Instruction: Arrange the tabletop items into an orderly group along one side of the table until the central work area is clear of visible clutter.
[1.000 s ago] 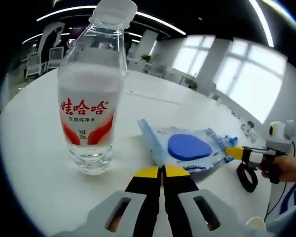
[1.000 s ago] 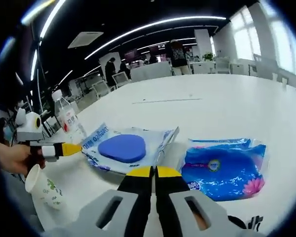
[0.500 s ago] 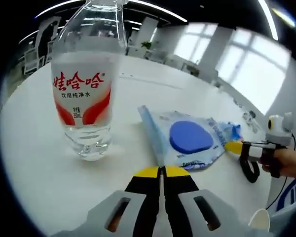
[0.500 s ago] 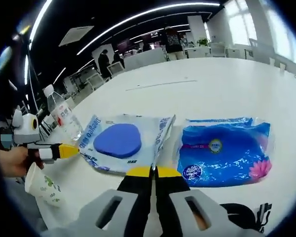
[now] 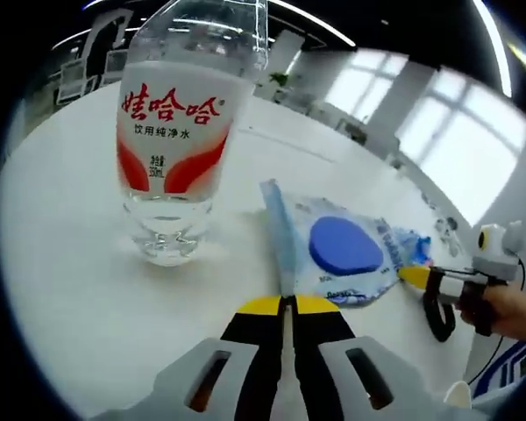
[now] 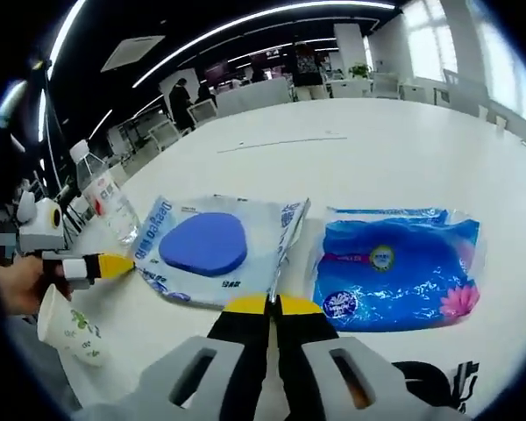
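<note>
In the left gripper view, our left gripper (image 5: 288, 305) has its jaws closed on nothing, near the water bottle (image 5: 181, 132), part-filled and upright on the table (image 5: 61, 263); a careless nudge could topple it. In the right gripper view, our right gripper (image 6: 266, 304), jaws likewise closed and empty, faces the clear pouch (image 6: 215, 248) holding a blue pad, the blue packet (image 6: 397, 276) beside it and a paper cup (image 6: 63, 328), contents unseen, near the table's edge.

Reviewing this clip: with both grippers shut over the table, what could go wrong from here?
The upright bottle stands close ahead of the left gripper; a careless sweep could tip it. The paper cup sits near the table's edge beside that gripper and might be knocked off. The right gripper hovers at the clear pack, whose thin film may slip when pinched.
</note>
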Demonstrator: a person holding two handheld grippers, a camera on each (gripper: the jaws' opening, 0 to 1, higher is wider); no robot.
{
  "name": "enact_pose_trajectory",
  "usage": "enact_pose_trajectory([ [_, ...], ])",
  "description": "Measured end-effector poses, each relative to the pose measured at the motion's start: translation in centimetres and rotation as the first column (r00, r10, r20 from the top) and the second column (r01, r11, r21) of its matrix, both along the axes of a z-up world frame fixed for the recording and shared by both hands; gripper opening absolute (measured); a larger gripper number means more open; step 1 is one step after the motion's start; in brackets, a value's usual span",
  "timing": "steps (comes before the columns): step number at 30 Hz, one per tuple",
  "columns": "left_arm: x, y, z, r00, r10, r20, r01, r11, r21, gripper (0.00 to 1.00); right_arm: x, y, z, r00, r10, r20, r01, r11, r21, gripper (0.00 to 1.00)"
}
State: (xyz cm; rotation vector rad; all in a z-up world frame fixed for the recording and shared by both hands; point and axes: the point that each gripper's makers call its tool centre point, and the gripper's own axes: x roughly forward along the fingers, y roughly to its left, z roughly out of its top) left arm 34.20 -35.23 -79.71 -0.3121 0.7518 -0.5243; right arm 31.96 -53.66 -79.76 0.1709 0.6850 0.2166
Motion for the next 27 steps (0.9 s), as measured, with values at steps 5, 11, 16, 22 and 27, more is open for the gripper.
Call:
enact_pose_trajectory([
  [5, 0.1, 0.0, 0.0, 1.0, 0.0, 0.016, -0.001, 1.0, 0.022, 0.0, 0.1, 0.0, 0.1, 1.0, -0.002, 0.007, 0.002, 1.0, -0.012, 0.0],
  [11, 0.2, 0.2, 0.8, 0.998, 0.007, 0.065, -0.009, 1.0, 0.017, 0.0, 0.3, 0.3, 0.8, 0.995, 0.035, 0.088, -0.033, 0.999, -0.033, 0.17],
  [16, 0.2, 0.3, 1.9, 0.996, 0.02, 0.086, -0.019, 1.0, -0.004, 0.02, 0.3, 0.3, 1.3, 0.99, 0.061, 0.125, -0.053, 0.997, -0.061, 0.28],
  [22, 0.6, 0.8, 3.7, 0.984, 0.066, 0.163, -0.059, 0.997, -0.05, 0.17, 0.3, -0.2, 2.8, 0.988, -0.004, 0.157, 0.001, 1.0, 0.019, 0.34],
  [27, 0.8, 0.9, 5.7, 0.97, 0.059, 0.237, -0.041, 0.996, -0.078, 0.36, -0.2, 0.4, 4.3, 0.978, 0.031, 0.205, -0.038, 0.999, 0.033, 0.45],
])
